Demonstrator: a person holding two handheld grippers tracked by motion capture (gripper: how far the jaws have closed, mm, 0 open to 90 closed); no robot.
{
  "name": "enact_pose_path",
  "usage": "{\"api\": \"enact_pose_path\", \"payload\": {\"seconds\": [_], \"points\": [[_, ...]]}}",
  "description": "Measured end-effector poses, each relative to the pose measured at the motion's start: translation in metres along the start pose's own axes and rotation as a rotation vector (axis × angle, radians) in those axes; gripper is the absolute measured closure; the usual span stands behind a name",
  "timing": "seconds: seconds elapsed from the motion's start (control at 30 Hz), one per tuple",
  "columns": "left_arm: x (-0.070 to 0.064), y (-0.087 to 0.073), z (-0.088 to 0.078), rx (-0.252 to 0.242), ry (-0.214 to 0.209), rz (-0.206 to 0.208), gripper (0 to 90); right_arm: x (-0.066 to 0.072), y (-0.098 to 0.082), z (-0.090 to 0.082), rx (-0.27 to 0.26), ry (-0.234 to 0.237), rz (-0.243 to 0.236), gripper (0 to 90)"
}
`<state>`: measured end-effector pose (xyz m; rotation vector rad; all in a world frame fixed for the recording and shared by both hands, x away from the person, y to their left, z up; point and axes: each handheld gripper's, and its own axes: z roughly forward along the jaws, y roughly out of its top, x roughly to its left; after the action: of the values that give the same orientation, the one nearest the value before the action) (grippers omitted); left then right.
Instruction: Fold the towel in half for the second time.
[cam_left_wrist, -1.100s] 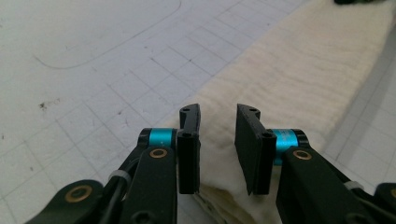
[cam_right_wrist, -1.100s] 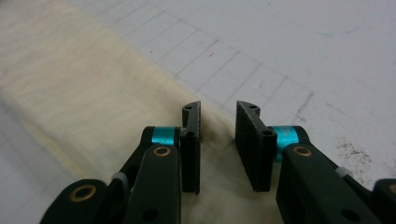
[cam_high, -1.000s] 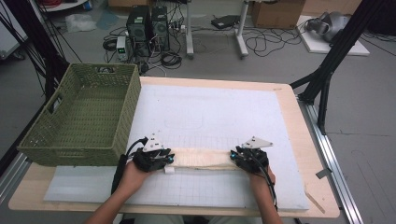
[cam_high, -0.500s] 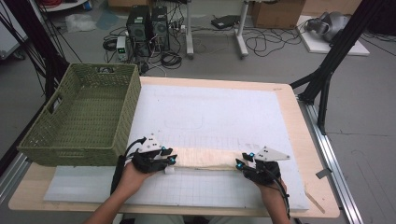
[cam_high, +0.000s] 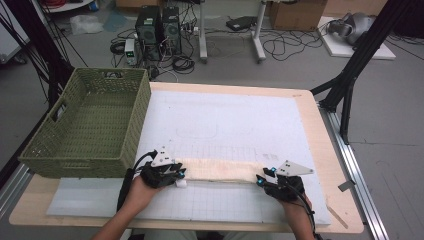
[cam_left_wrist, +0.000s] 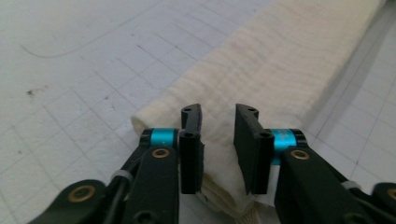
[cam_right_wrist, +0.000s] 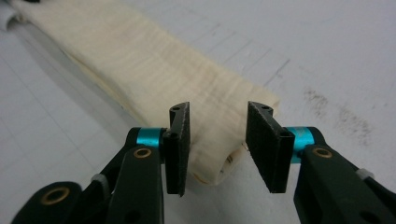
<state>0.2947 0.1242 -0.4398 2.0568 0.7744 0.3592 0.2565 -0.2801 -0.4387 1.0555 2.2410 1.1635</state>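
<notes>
A: Here we are at the table, and the folded cream cloth (cam_high: 220, 170) lies as a long narrow strip on the white grid mat (cam_high: 240, 125), just to the right of the green basket (cam_high: 85, 125), its near corner close to the cloth's left end.

B: The left gripper (cam_high: 179, 175) sits at that basket-side end. From its own camera the jaws stand apart with the cloth's layered edge (cam_left_wrist: 219, 154) between them. They have just been opening, and the pads do not look pressed on the fabric.

A: And the right gripper (cam_high: 260, 179)?

B: At the far end from the basket. Its jaws have been opening too, wider than the other pair. In the right gripper view the cloth's end (cam_right_wrist: 215, 154) lies between the pads, with a clear gap on one side. So both ends look let go.

A: How far along, would you say?

B: My read: the folding into a strip looks done, with the layers stacked neatly and edges fairly even. The cloth is not yet in the basket, which stands empty beside it.

A: So what's left?

B: Probably another fold across the length, or a lift over the basket wall. Either way both claws need a fresh grip first.
</notes>
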Motion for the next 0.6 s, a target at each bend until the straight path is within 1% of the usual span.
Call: {"api": "enact_pose_path", "payload": {"seconds": [0.03,0.1,0.13,0.2,0.23,0.27,0.37,0.43,0.5,0.53,0.6], "points": [[0.002,0.001,-0.002,-0.015,0.002,-0.013,62.8,0.000,0.002,-0.005,-0.028,-0.005,0.002,57.3],[0.007,0.002,-0.008,-0.067,0.004,-0.049,57.4,-0.001,0.004,-0.012,-0.060,-0.022,0.002,52.8],[0.010,0.002,-0.010,-0.089,-0.001,-0.063,53.4,-0.002,0.005,-0.015,-0.073,-0.039,0.000,49.4],[0.014,0.003,-0.014,-0.128,-0.001,-0.084,48.1,-0.004,0.004,-0.018,-0.066,-0.082,-0.007,42.2],[0.016,0.003,-0.017,-0.151,-0.001,-0.097,45.1,-0.006,0.003,-0.019,-0.062,-0.093,-0.007,40.6],[0.018,0.004,-0.019,-0.171,-0.001,-0.107,42.3,-0.007,0.002,-0.020,-0.069,-0.099,0.000,38.3],[0.022,0.005,-0.027,-0.241,0.014,-0.121,34.2,-0.011,0.002,-0.025,-0.097,-0.109,0.032,30.2],[0.024,0.006,-0.031,-0.285,0.027,-0.138,27.7,-0.014,0.002,-0.028,-0.106,-0.118,0.038,27.1],[0.026,0.007,-0.034,-0.315,0.029,-0.160,22.4,-0.015,0.001,-0.031,-0.106,-0.132,0.032,24.5],[0.026,0.007,-0.036,-0.324,0.033,-0.164,20.7,-0.016,0.000,-0.032,-0.109,-0.133,0.044,21.6],[0.027,0.007,-0.037,-0.331,0.045,-0.162,18.3,-0.018,0.000,-0.034,-0.114,-0.152,0.050,19.7]]}}
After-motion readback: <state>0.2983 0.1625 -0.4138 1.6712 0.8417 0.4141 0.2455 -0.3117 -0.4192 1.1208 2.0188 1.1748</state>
